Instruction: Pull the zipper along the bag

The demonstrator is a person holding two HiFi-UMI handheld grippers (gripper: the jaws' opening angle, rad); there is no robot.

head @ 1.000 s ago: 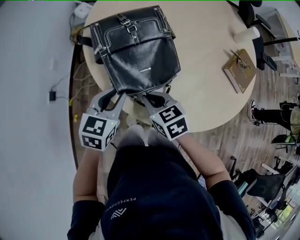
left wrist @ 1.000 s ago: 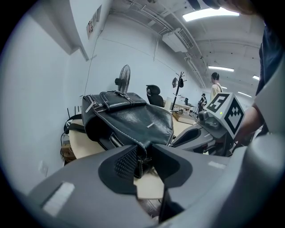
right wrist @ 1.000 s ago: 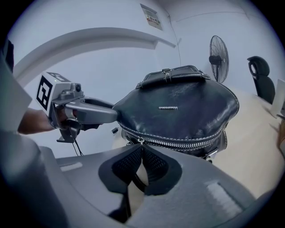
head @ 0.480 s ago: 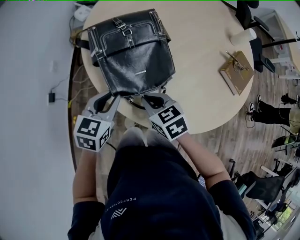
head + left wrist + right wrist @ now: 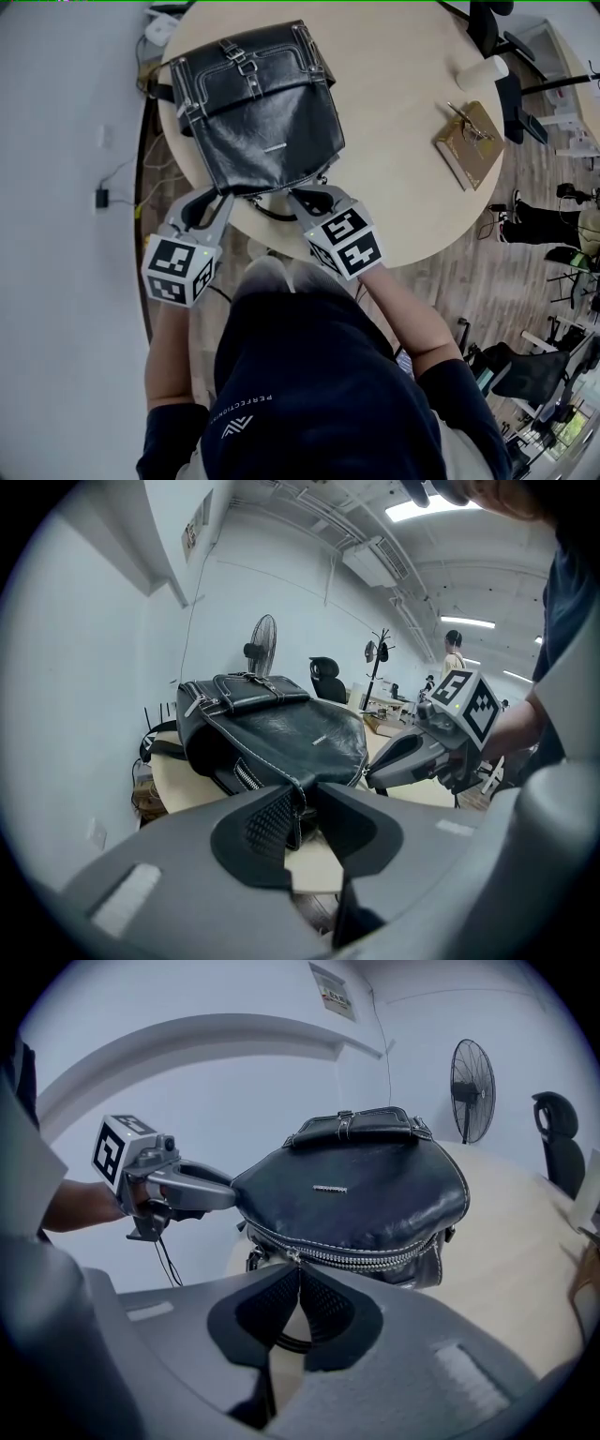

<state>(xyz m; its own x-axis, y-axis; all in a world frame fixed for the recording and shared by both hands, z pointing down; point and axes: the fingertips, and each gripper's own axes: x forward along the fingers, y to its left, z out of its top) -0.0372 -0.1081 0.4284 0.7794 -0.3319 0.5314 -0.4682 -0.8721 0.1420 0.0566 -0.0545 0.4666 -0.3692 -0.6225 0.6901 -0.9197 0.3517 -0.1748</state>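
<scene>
Now right claw (image 5: pixel 298 1274) clamping zipper pull (image 5: pixel 295 1257); left claw (image 5: pixel 310 797), lately closing, ajar around bag (image 5: pixel 281 728); nameplate (image 5: pixel 330 1188) illegible.

The left gripper's (image 5: pixel 305 795) jaws have just been closing. The near corner of a black leather bag (image 5: pixel 281 728) stands between them: its white-stitched seam lies against the left pad, and a gap remains to the right one. The bag lies on a round light-wood bench (image 5: pixel 183 775), with a short run of zipper (image 5: pixel 246 775) showing on its side. The right gripper (image 5: pixel 373 778) reaches the bag's near edge from the right, held by a hand (image 5: pixel 506 738). Behind stand a fan (image 5: pixel 262 644), an office chair (image 5: pixel 325 678) and a coat stand (image 5: pixel 378 658).
</scene>
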